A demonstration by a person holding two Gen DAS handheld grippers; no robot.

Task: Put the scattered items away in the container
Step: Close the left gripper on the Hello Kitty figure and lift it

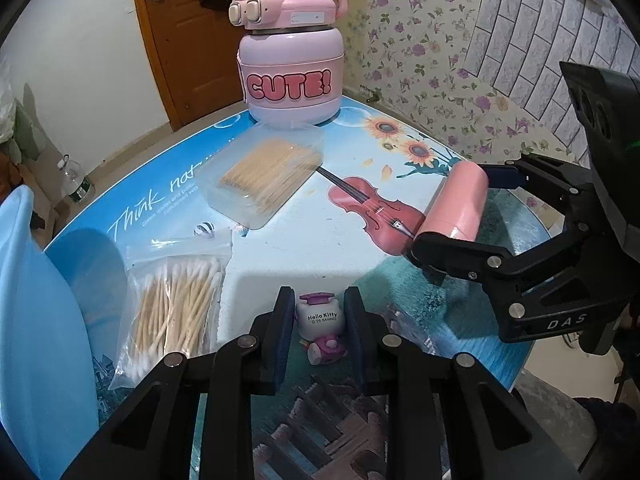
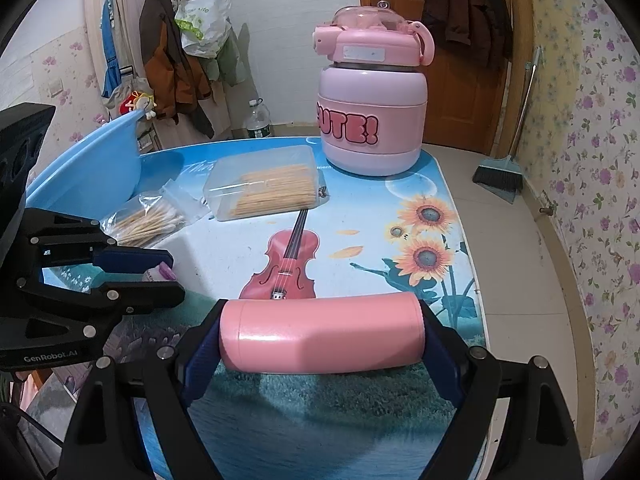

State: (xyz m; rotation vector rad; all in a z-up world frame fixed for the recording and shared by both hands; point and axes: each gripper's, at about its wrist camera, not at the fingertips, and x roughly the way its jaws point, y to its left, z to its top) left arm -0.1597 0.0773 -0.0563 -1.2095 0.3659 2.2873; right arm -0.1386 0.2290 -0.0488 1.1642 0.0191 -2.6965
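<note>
Left gripper (image 1: 318,328) seemingly clamping Hello Kitty toy (image 1: 321,322), right gripper (image 2: 320,340) gripping pink cylinder (image 2: 320,336) endwise.

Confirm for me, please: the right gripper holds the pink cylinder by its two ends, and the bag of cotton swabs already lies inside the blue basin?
Not quite: the bag of cotton swabs lies on the table beside the blue basin, as the left wrist view shows. The right gripper does hold the pink cylinder by its ends.

Both views evenly lit, soft indoor light, slightly cool cast. Glare patch on the glossy table top (image 1: 280,280) near centre; soft highlight on the pink cylinder (image 2: 320,334). Shadows soft, under near objects. Strong fisheye: walls and door bend, black vignette at corners. Centre sharp, near gripper parts slightly soft, no motion blur.
</note>
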